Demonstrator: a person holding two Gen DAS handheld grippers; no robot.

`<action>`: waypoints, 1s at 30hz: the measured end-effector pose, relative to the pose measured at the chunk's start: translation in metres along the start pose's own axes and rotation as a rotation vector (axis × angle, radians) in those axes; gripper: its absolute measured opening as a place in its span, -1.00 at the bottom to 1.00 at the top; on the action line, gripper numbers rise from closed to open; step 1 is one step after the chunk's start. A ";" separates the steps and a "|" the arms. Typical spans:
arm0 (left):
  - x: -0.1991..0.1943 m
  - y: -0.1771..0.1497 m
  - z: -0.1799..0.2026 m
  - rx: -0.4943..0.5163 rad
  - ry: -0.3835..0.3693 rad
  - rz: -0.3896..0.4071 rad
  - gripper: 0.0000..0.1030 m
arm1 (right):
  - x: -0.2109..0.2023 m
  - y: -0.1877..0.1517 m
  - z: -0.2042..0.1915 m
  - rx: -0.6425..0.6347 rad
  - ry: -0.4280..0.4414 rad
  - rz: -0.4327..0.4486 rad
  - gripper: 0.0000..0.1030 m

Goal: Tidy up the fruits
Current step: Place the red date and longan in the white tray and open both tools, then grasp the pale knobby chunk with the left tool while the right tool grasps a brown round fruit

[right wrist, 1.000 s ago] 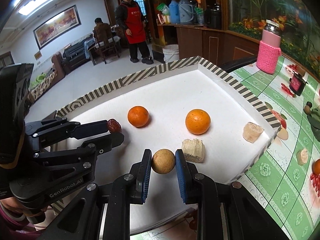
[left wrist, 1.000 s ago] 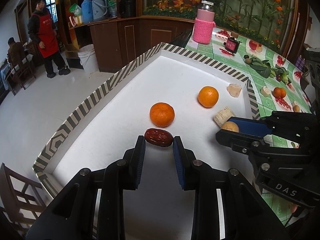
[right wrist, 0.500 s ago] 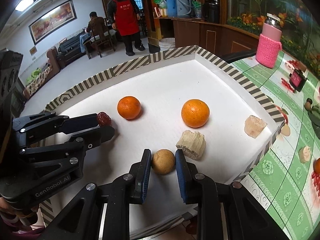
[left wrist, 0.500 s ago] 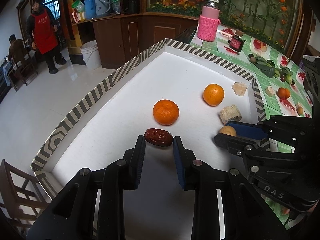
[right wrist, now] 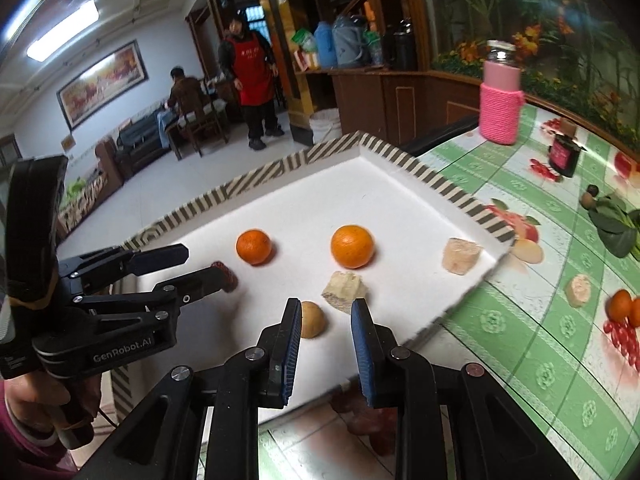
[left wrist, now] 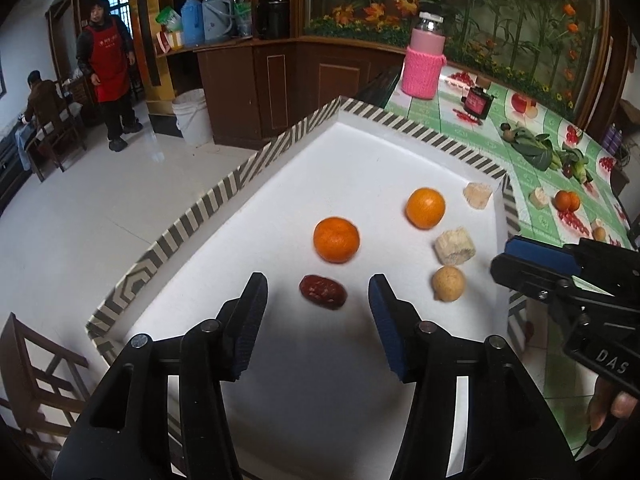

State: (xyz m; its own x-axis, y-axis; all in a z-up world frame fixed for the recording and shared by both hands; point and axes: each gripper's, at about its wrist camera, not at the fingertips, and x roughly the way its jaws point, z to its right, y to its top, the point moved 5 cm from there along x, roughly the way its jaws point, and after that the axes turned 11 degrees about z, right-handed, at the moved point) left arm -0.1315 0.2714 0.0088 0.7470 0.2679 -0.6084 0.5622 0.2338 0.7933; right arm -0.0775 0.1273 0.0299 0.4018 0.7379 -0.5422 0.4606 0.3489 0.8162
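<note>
Left wrist view: the left gripper is positioned over the near edge of the white tray, jaws spread wide apart and holding nothing. A dark red date lies on the tray floor between the two fingertips, touching neither pad. Just beyond the date sits one orange; a second orange lies farther toward the tray's right edge. A pale fibrous chunk rests near the right edge, and a tan round fruit lies just in front of it, close to the near right corner. A translucent pinkish chunk sits against the right rim. The right gripper enters from the right, beside the tan round fruit and apart from it.

Right wrist view: the right gripper is held at the tray's near edge, jaws separated and empty. The tan round fruit is partly hidden behind the left finger and lies outside the gap. The fibrous chunk is just beyond the fingertips. Both oranges lie mid-tray, well apart from each other. The pinkish chunk sits near the tray's right corner. The left gripper reaches in from the left, with the date visible at its lower fingertip.

The tray stands on a green patterned tablecloth, which also carries a pink knit-sleeved bottle.
</note>
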 end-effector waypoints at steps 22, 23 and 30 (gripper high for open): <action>-0.020 0.027 0.123 0.102 -0.176 0.068 0.03 | -0.108 -0.039 0.114 0.131 -0.240 0.074 -0.53; -0.019 0.027 0.131 0.109 -0.190 0.063 0.03 | -0.113 -0.042 0.122 0.144 -0.253 0.074 -0.53; -0.007 0.033 0.181 0.149 -0.264 0.040 0.03 | -0.138 -0.057 0.170 0.215 -0.324 0.067 -0.53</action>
State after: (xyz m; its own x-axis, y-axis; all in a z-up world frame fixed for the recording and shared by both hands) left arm -0.0543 0.1083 0.0440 0.8251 0.0175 -0.5647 0.5616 0.0836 0.8232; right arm -0.0249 -0.0923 0.0241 0.6500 0.5222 -0.5521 0.5661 0.1520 0.8102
